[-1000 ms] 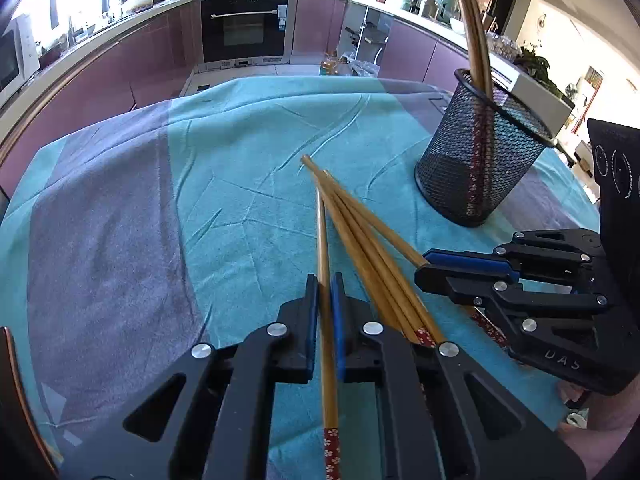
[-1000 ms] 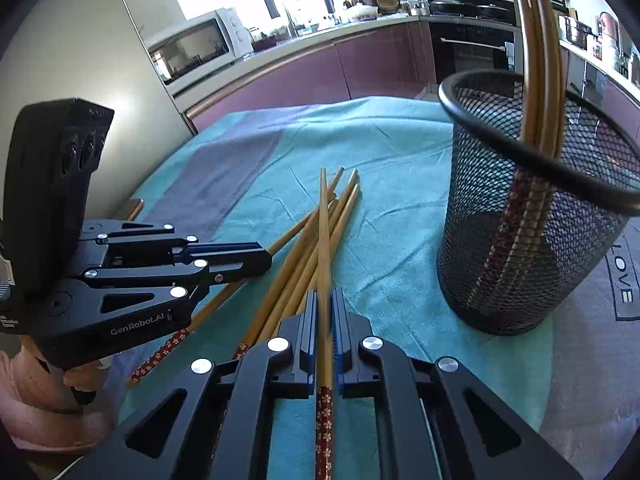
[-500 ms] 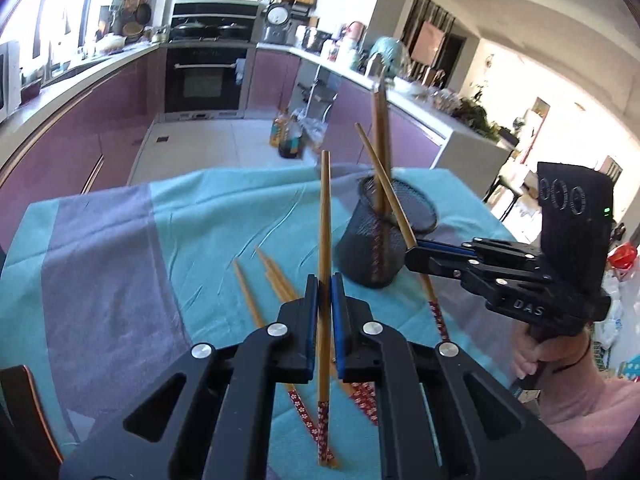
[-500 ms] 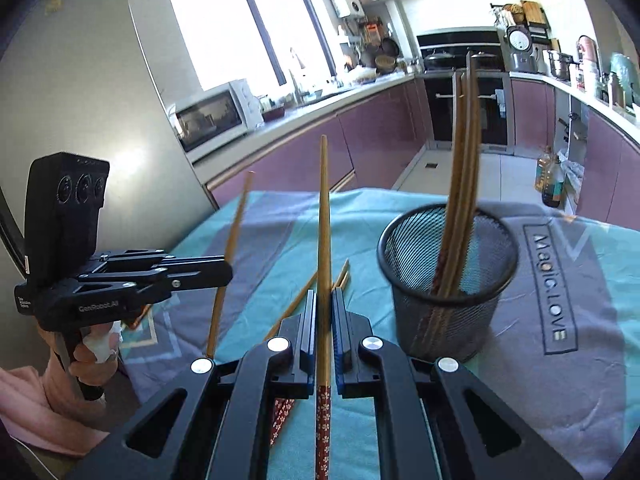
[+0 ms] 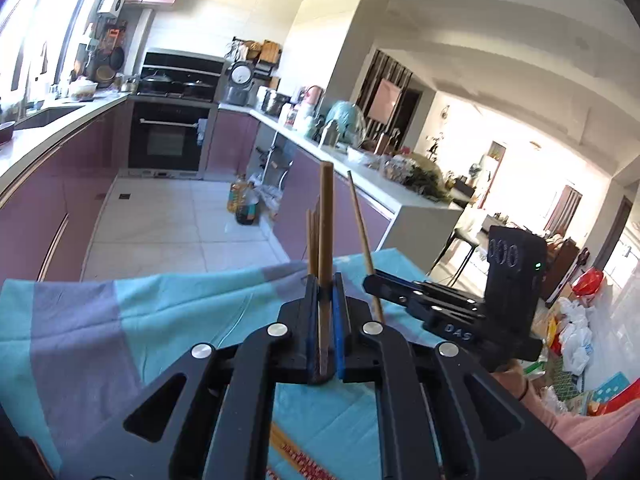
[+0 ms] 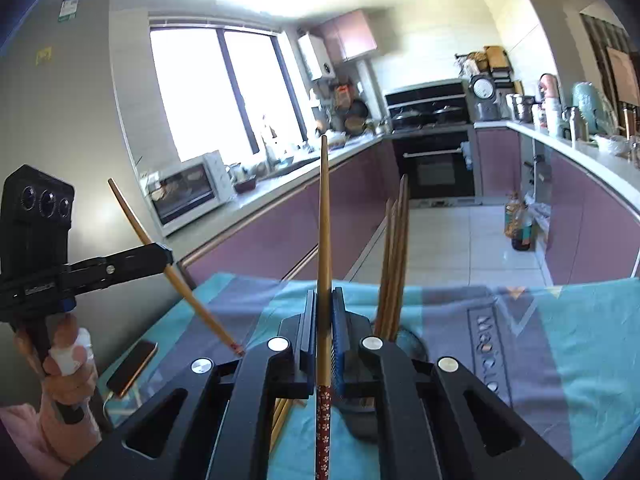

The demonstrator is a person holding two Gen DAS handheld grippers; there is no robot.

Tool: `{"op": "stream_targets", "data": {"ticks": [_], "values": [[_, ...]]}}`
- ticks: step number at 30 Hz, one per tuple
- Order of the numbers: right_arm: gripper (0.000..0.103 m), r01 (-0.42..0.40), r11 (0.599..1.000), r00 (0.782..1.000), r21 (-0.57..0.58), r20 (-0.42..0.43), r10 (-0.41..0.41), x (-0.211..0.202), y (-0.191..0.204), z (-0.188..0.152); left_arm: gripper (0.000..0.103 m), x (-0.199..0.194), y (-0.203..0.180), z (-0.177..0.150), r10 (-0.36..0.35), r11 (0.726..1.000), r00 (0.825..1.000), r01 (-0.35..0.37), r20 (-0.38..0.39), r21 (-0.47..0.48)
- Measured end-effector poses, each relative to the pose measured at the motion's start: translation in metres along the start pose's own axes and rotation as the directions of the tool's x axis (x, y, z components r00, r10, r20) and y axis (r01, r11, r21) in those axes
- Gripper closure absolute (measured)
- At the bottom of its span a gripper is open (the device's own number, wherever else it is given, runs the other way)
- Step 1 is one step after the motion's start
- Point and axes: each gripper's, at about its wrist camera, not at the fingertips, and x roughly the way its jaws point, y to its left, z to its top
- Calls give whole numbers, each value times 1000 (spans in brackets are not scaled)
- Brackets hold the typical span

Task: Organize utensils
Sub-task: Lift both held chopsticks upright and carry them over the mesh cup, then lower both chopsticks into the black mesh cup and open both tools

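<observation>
Gripping one light, stiff, slick chopstick [image 5: 326, 220] per hand-held gripper [image 5: 326, 292] | you hold each low, near its patterned end

Sunlit kitchen: mauve cabinets [image 6: 280, 236], black oven [image 5: 166, 140], big window [image 6: 216, 88], pale tiled floor [image 5: 160, 224].

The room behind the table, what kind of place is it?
A home kitchen, most likely: a built-in oven under a stove with pots, a microwave on the counter, and purple cabinets along the walls.

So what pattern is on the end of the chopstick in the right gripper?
Dark red with small white flowers on the chopstick; the right wrist view shows it best.
</observation>
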Motion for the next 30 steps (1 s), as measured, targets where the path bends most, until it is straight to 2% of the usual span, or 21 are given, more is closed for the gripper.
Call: {"op": "stream_targets", "data": {"ticks": [7, 13, 16, 20, 30], "values": [[97, 44, 999, 995, 13, 85, -44, 4, -13, 21, 96, 6, -23, 37, 0, 999, 998, -3, 66, 50], [97, 69, 997, 992, 24, 105, -71, 21, -19, 24, 96, 23, -36, 49, 8, 998, 997, -12, 71, 56], [97, 81, 996, 992, 33, 95, -83, 32, -22, 20, 96, 34, -39, 44, 14, 998, 999, -16, 40, 55], [97, 103, 994, 993, 41, 48, -105, 42, -29, 10, 96, 54, -44, 32, 48, 996, 998, -44, -42, 81], [97, 104, 993, 990, 60, -102, -97, 44, -37, -10, 96, 94, -43, 1, 84, 991, 976, -60, -203, 119]]}}
